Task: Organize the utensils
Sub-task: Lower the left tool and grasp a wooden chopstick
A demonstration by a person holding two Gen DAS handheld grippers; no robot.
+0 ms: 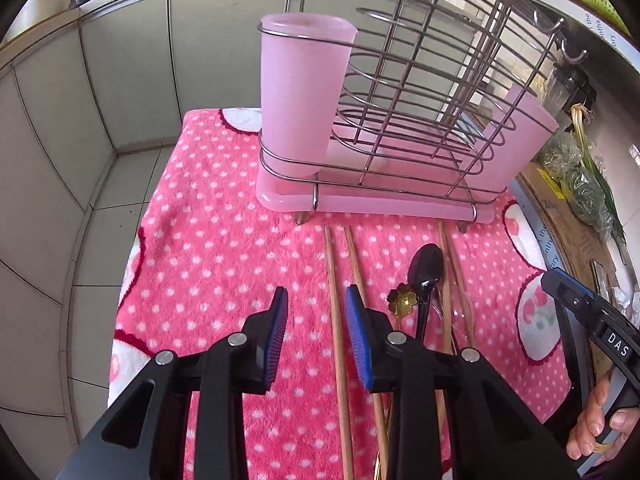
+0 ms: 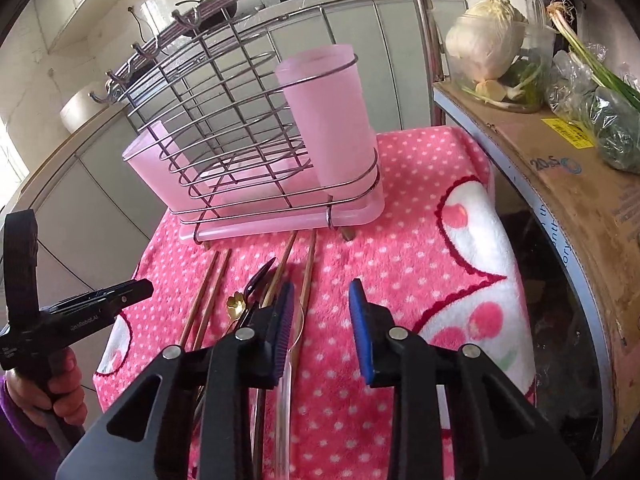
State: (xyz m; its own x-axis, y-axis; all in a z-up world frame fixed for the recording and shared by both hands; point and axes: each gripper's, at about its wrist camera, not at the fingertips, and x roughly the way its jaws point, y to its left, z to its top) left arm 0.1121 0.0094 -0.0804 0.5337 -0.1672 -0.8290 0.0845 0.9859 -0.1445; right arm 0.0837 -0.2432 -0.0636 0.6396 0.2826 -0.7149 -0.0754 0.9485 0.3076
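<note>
A wire utensil rack (image 1: 420, 92) with a pink base and two pink cups (image 1: 298, 96) stands on a pink dotted towel (image 1: 224, 256); it also shows in the right wrist view (image 2: 240, 136). Wooden chopsticks (image 1: 335, 312), a black spoon (image 1: 425, 272), a small gold flower spoon (image 1: 405, 299) and a clear spoon lie in front of the rack. My left gripper (image 1: 316, 320) is open and empty above the towel, left of the utensils. My right gripper (image 2: 322, 322) is open and empty, just right of the chopsticks (image 2: 308, 276) and black spoon (image 2: 259, 280).
A cardboard box (image 2: 560, 168) with bagged greens, scallions and a cabbage (image 2: 486, 36) stands to the right of the towel. Grey cabinet doors (image 1: 132, 72) stand behind and left. The towel's left edge drops to a tiled floor (image 1: 100, 216).
</note>
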